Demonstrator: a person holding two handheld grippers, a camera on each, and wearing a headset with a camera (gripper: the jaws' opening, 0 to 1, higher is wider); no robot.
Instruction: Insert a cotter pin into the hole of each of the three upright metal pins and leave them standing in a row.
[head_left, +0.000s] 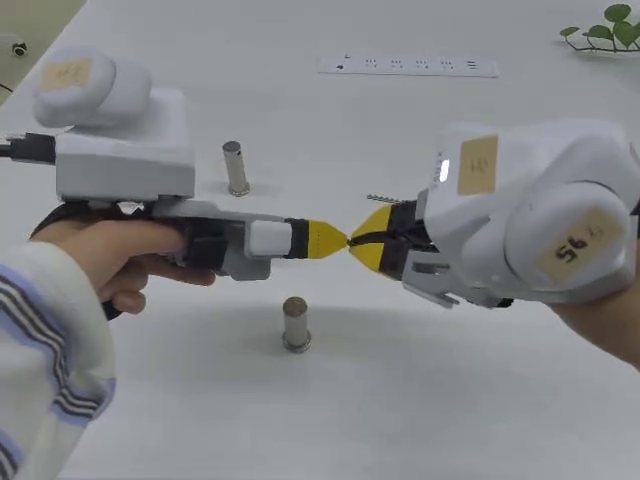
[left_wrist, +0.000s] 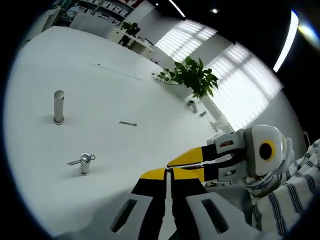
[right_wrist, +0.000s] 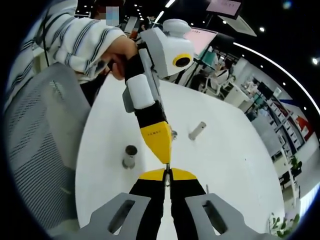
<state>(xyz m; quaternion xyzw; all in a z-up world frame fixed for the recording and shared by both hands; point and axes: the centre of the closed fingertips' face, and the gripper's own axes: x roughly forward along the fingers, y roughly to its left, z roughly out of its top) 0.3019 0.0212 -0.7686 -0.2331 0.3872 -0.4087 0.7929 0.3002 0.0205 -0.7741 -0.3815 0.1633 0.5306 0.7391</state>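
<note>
Left gripper (head_left: 335, 240) and right gripper (head_left: 362, 246) meet tip to tip, both my jaw pairs narrow; anything pinched, cannot tell. Head view: bare metal pin (head_left: 235, 168) at 10 o'clock of the tips, second bare pin (head_left: 295, 323) at 7. Left gripper view adds a cottered pin (left_wrist: 85, 162) and a loose cotter pin (left_wrist: 128, 123) at 11.

Upright pin (head_left: 295, 323) near, second pin (head_left: 235, 167) far, tabletop (head_left: 450, 420) open rightward

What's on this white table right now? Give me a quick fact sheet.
Surface: white table
Left gripper: jaws shut
Right gripper: jaws shut, tip to tip with the left
Bare metal pin: upright
Fitted metal pin: upright, cotter pin through its head
Loose cotter pin: lying on the table
Also: power strip, plant
</note>
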